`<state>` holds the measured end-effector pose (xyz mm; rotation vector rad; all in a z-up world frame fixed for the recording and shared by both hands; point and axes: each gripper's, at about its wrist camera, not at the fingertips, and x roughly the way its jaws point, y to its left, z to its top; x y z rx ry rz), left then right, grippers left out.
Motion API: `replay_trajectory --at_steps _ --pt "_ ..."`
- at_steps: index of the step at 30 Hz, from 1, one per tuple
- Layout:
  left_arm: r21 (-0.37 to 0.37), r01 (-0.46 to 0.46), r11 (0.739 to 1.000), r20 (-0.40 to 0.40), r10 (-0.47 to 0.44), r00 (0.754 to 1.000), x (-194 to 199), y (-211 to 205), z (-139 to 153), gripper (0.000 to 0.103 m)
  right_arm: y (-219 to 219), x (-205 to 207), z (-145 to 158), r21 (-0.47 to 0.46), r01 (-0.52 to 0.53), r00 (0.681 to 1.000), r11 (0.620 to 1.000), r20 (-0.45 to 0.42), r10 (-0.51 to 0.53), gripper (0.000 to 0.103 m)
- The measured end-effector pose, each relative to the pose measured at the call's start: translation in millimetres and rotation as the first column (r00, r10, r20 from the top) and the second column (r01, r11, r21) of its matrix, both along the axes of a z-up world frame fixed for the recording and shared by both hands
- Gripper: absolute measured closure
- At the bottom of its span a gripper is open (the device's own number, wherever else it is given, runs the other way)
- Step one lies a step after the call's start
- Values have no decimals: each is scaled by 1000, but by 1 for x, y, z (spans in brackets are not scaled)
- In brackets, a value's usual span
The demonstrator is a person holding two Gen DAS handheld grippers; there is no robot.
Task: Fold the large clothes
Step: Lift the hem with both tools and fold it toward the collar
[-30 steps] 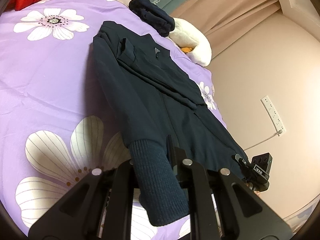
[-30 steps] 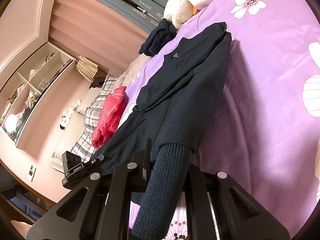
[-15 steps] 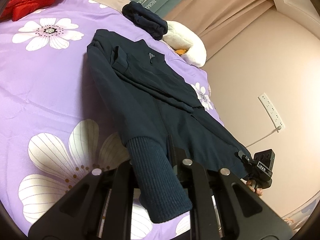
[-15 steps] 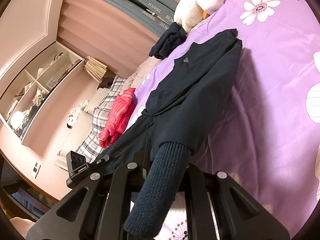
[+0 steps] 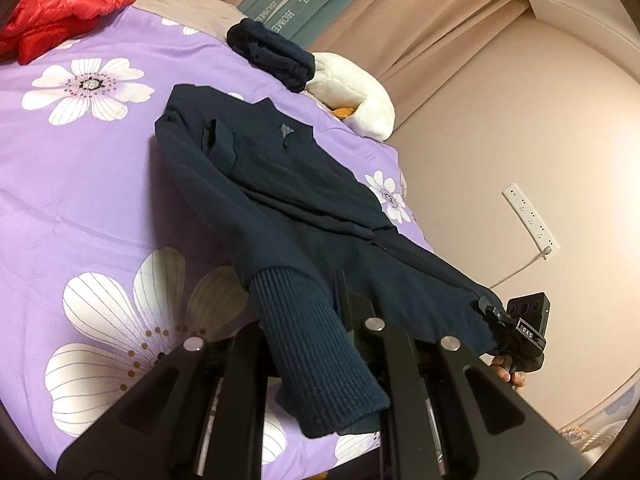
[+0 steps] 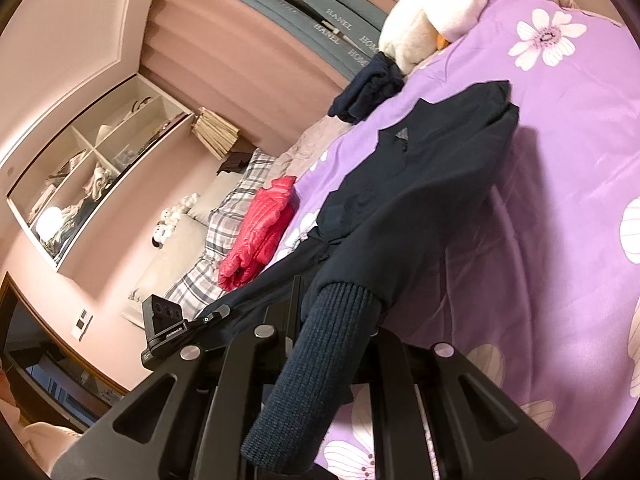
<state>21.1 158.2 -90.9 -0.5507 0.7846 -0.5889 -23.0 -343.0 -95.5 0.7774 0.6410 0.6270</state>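
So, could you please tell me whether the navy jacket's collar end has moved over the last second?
No: in the left wrist view, the navy jacket keeps its place beside the white plush toy.

Left hand-held gripper (image 5: 320,320): matte black frame, two angled struts with triangular cutouts, round silver screw heads on top, silver rails visible through the gaps. Right hand-held gripper (image 6: 320,308): same black build, same silver screws and cutouts. From the left wrist view, the right unit's far end shows a boxy black camera module (image 5: 528,332) with small white lettering, too small to read reliably. Bare fingertips (image 5: 506,372) show just below that module.
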Motion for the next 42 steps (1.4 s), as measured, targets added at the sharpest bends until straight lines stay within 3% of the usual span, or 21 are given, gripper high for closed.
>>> replay_trajectory --at_steps 15,31,37,42 --pt "-22 13 1000 96 -11 995 -33 -2 41 93 5 -20 37 19 -47 993 999 107 44 92" --pt "-104 19 994 228 5 974 -73 13 90 93 -8 -42 79 114 -74 966 991 256 43 92" --pt "-117 21 993 267 11 964 -72 16 106 93 -13 -41 97 122 -71 946 990 323 28 92" --pt "-117 -22 993 252 51 966 -48 17 110 92 -22 -18 96 150 -14 951 989 307 -34 92"
